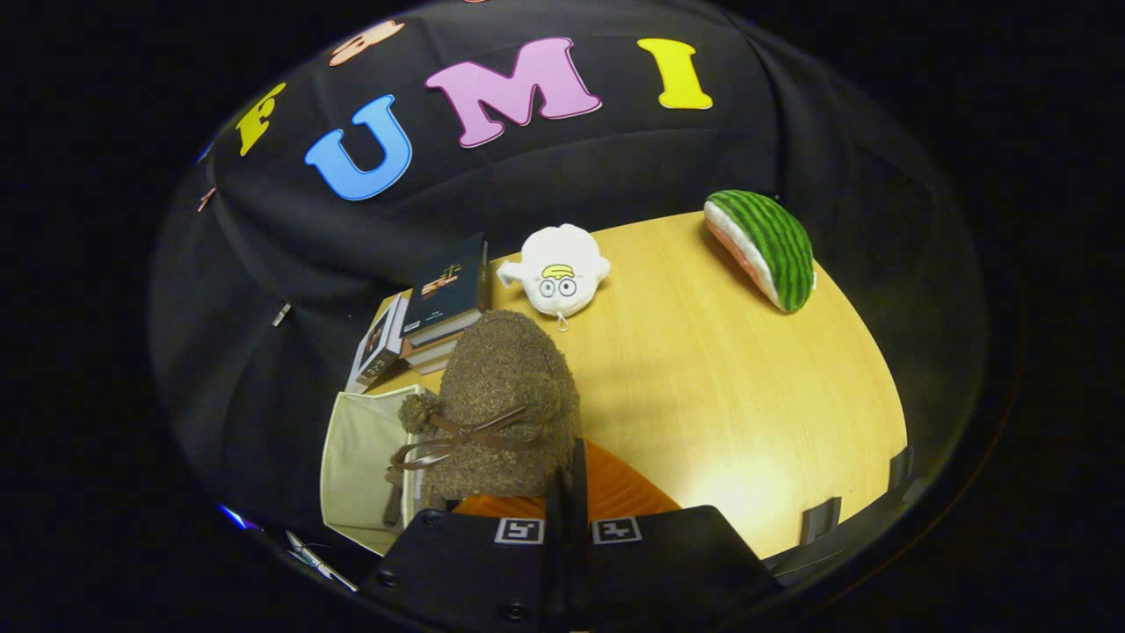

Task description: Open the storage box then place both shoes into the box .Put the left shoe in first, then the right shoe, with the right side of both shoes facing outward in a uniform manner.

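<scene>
A brown fuzzy shoe [505, 396] with a brown ribbon bow, pompoms and an orange lining hangs just ahead of my fingers, toe pointing away from me. My gripper [568, 466] is shut on the shoe's collar, with the fingers nearly together on the thin edge. The cream fabric storage box [356, 457] stands open to the left of and below the shoe, at the table's left edge. The shoe overlaps the box's right wall. A dark shape lies inside the box near that wall; I cannot tell what it is.
A stack of books [439, 303] stands beyond the box. A white plush toy [555, 271] lies past the shoe, and a watermelon-slice plush [763, 248] lies at the far right. The wooden table [747, 396] stretches to the right.
</scene>
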Demonstrator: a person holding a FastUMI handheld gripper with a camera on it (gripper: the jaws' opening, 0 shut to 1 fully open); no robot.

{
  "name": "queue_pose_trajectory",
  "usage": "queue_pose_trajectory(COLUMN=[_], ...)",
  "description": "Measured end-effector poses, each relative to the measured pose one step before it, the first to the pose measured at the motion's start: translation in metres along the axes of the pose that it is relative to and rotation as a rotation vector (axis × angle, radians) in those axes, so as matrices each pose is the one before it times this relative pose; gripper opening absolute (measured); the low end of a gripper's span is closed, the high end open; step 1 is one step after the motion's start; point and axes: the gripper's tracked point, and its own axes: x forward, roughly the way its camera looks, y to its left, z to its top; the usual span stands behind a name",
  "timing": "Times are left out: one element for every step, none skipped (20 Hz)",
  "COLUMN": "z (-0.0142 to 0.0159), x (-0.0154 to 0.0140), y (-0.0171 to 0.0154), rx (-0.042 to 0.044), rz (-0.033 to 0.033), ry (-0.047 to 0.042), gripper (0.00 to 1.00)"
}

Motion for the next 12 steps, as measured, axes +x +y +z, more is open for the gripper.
queue_pose_trajectory(z=[-0.00001, -0.00139, -0.00165, -0.00166, -0.00335, -0.00335, -0.00267, -0.00432, -0.00545, -0.00485, -0.00546, -0.00521], x=[0.00096, 0.00138, 0.00170, 0.00303, 0.00419, 0.00274, 0.00598, 0.00438, 0.00596, 0.00603, 0.00661, 0.00778], y=[0.01577, 0.01528, 0.01522, 0.01568, 0.01699, 0.01516, 0.01546, 0.01032, 0.01173, 0.00902, 0.00722, 0.00439], rx=[0.00350, 0.00409, 0.01113, 0.01258, 0.01298, 0.01028, 0.00133, -0.00318, -0.00715, -0.00433, -0.00022, 0.00241], rz=[0.01402, 0.01303, 0.01234, 0.01687, 0.01953, 0.01616, 0.00861, 0.00443, 0.00076, -0.00028, -0.00750, -0.01350], ry=[0.00567, 0.00949, 0.00806, 0.01128, 0.01562, 0.01341, 0.01610, 0.01369, 0.01686, 0.00981, 0.00975, 0.01047], gripper=[0.05, 0.05, 0.05, 0.05, 0.05, 0.05, 0.05, 0.05, 0.05, 0.05, 0.05, 0.05])
